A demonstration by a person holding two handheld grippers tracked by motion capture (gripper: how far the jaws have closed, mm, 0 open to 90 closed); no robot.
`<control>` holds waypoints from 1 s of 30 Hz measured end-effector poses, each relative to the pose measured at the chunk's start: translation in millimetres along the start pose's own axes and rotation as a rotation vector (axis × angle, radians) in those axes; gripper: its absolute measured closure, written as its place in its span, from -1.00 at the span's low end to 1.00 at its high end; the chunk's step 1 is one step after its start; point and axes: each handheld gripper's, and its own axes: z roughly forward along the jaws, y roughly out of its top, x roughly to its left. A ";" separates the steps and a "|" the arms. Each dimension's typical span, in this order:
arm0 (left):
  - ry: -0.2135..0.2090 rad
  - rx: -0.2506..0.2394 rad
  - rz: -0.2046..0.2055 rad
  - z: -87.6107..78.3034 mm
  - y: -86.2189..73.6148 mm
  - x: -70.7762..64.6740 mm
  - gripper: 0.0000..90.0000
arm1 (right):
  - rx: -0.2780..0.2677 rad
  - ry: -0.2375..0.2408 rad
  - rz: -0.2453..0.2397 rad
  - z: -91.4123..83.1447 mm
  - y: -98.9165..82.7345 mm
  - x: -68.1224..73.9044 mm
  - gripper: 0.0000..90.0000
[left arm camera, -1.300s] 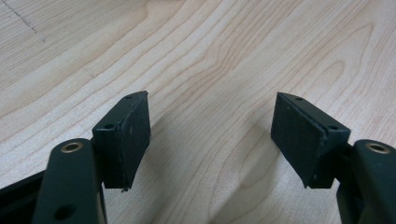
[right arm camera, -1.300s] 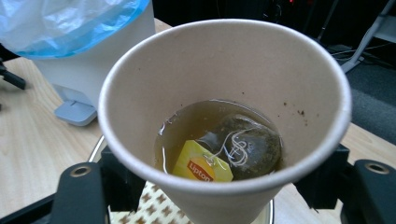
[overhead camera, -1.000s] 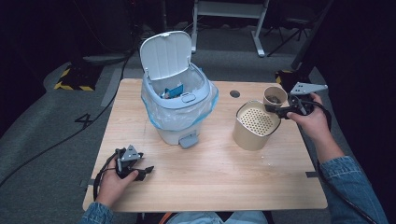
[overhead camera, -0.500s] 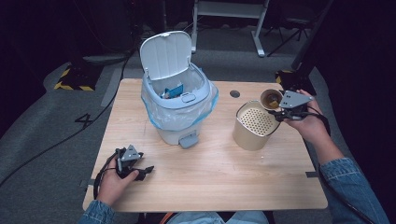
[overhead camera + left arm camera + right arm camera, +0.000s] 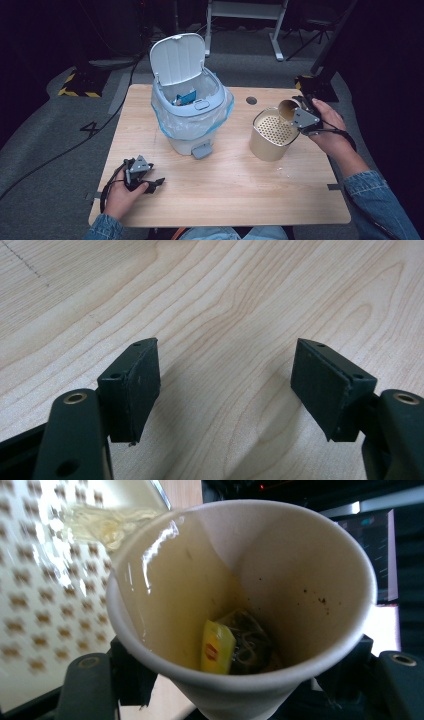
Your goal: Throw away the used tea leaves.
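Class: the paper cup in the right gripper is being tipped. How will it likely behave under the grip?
The paper cup looks thin, so it probably dents if squeezed. It is likely getting lighter as tea spills out. The wet teabag may slide out.

- A pale wood-grain table (image 5: 225, 195) is seen.
- At 11 o'clock, a light blue bin (image 5: 192, 107) with a white lid (image 5: 179, 57) is lined with clear blue-tinted plastic.
- At 2 o'clock, a beige strainer canister (image 5: 272, 135) is dotted with holes.
- A white paper cup (image 5: 240, 605) is stained brown; a yellow tea-bag tag (image 5: 216, 647) is held inside.
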 end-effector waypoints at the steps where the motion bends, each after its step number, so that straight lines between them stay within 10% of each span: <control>1: 0.000 0.000 0.000 0.0 0.0 0.0 -0.37 | 0.016 -0.012 -0.047 0.1 2.3 0.9 -0.32; 7: 0.000 0.000 0.000 0.0 0.0 0.0 -0.37 | 0.121 -0.077 -0.300 1.3 13.7 9.5 -0.32; 8: 0.000 0.000 0.001 0.0 0.0 0.0 -0.37 | 0.170 -0.113 -0.437 2.4 18.6 14.2 -0.31; 10: 0.001 0.000 0.001 0.0 0.0 -0.1 -0.37 | 0.187 -0.126 -0.491 2.9 20.6 16.4 -0.31; 12: 0.001 0.000 0.001 0.0 0.0 -0.1 -0.37 | 0.234 -0.168 -0.678 4.2 25.8 23.4 -0.31; 13: 0.001 0.000 0.001 0.0 0.0 -0.1 -0.37 | 0.234 -0.168 -0.678 4.2 25.8 23.4 -0.31; 16: 0.001 0.000 0.001 0.0 0.0 -0.1 -0.37 | 0.299 -0.225 -0.876 5.9 28.5 34.2 -0.32; 30: 0.001 0.000 0.000 0.0 0.0 -0.1 -0.37 | 0.332 -0.306 -1.017 2.6 28.5 40.5 -0.32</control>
